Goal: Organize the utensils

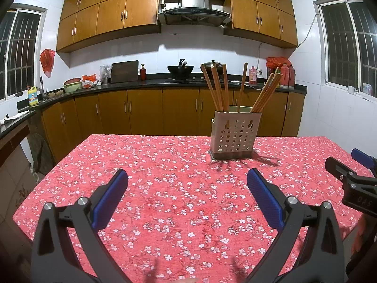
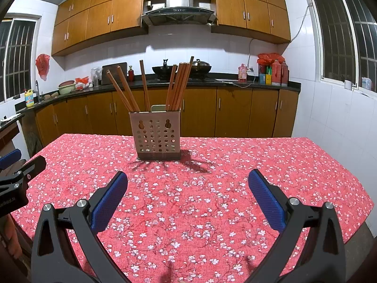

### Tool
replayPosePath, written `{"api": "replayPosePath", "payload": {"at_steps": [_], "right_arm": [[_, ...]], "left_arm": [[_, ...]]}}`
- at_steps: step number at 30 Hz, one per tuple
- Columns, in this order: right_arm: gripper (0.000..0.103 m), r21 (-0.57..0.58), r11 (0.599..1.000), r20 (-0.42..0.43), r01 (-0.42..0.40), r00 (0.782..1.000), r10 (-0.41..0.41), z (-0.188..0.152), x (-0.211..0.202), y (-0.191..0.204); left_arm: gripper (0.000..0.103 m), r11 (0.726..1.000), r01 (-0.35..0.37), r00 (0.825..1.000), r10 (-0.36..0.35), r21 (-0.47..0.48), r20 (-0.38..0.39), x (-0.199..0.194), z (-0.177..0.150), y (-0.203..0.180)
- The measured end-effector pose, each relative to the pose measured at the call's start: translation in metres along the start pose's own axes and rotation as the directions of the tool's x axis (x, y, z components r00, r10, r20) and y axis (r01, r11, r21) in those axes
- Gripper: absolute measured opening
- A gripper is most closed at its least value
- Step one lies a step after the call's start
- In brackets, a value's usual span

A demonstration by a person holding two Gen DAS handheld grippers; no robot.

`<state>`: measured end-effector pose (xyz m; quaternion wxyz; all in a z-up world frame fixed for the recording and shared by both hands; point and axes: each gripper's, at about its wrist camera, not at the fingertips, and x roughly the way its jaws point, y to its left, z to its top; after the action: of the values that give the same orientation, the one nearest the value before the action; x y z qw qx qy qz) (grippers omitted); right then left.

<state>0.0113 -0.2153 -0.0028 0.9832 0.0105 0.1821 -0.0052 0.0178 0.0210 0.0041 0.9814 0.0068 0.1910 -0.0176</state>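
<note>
my grippers' blue pads (image 1: 110, 198) on black arms, red cloth (image 1: 165, 188) dotted with small white-pink blossoms, pale perforated holder (image 2: 156, 133) on a dark base, orange-brown chopsticks (image 2: 179, 85), brown wood cabinets (image 2: 99, 16), white tiles (image 2: 200, 49), black counter (image 2: 235, 86)

1. Left wrist view looks low along the red floral-clothed desk (image 1: 165, 165) toward the kitchen's back wall.
2. Right wrist view faces likewise, sharing the perforated white chopstick holder (image 2: 156, 136).

Chopsticks (image 1: 220, 89) in holder (image 1: 235, 136) on table (image 1: 141, 165).
</note>
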Motion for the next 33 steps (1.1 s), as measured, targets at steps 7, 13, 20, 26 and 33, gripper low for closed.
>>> {"api": "replayPosePath", "payload": {"at_steps": [7, 13, 20, 26, 33], "right_arm": [[0.101, 0.0, 1.0, -0.001, 0.001, 1.0, -0.001, 0.0001, -0.0001, -0.0002], [0.101, 0.003, 1.0, -0.004, 0.0, 1.0, 0.0, -0.0024, 0.0013, 0.0003], [0.101, 0.004, 1.0, -0.005, 0.001, 1.0, -0.001, -0.0041, 0.0017, 0.0007], [0.101, 0.005, 1.0, -0.007, 0.0, 1.0, 0.0, -0.0059, 0.0016, 0.0014], [0.101, 0.008, 1.0, -0.009, 0.001, 1.0, -0.001, -0.008, 0.0016, 0.0019]], "left_arm": [[0.099, 1.0, -0.001, 1.0, 0.001, 0.001, 0.001, -0.0003, 0.0006, 0.0001], [0.099, 1.0, -0.001, 1.0, 0.001, 0.001, 0.0, -0.0003, 0.0009, -0.0001], [0.099, 1.0, 0.003, 1.0, -0.003, 0.0, -0.003, 0.002, -0.001, -0.0001], [0.099, 1.0, 0.003, 1.0, -0.003, 0.0, -0.003, 0.0028, -0.0021, -0.0003], [0.099, 1.0, 0.003, 1.0, -0.003, 0.001, -0.007, 0.0049, -0.0042, 0.0001]]}}
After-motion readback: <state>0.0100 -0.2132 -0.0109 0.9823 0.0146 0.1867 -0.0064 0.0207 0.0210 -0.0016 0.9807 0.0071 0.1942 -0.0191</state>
